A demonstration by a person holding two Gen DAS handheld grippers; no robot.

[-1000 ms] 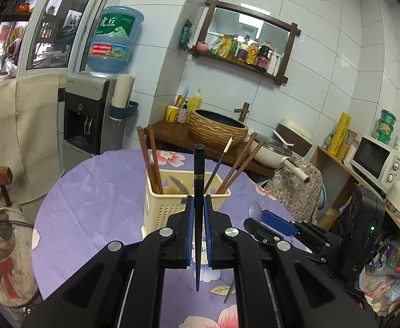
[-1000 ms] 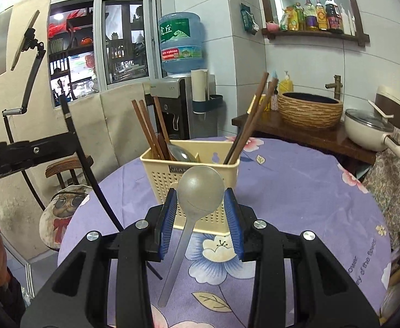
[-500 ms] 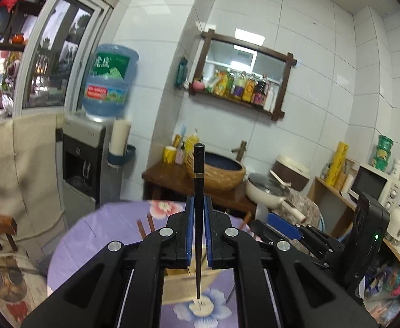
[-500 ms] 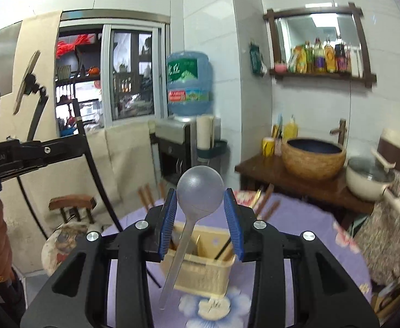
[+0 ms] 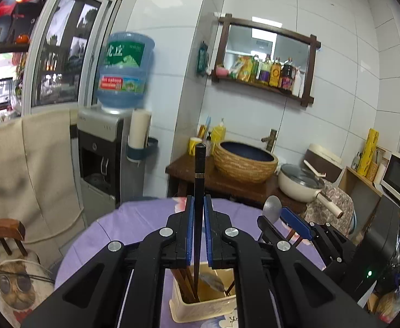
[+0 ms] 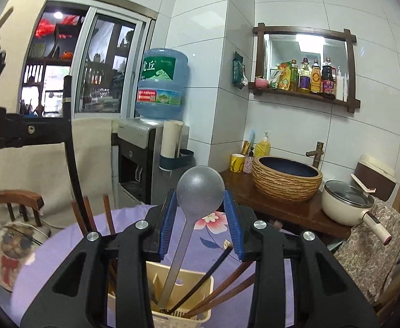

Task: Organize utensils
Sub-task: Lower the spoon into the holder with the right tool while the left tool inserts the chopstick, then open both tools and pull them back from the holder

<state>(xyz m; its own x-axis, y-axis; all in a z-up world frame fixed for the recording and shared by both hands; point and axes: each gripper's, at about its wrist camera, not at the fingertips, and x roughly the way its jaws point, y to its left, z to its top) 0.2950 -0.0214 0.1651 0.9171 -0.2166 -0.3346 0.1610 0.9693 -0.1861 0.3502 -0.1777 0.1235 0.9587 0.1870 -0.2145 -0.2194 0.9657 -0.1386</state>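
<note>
White tiles backed a purple tabletop (image 6: 134, 227) where the left tool (image 5: 199, 218) clamped a black chopstick (image 5: 200, 169) and the right tool (image 6: 200, 218) pinched a spoon (image 6: 200, 191), both poised upright over the cream holder (image 6: 183, 281), seemingly for dropping in.

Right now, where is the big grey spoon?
The spoon is held upright in the right gripper, its handle pointing down into the cream utensil basket on the purple table.

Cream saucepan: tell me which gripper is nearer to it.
Right. The right gripper, gripping the spoon, lies toward the saucepan; the left gripper, clamping a black chopstick, is farther left, away from it.
</note>
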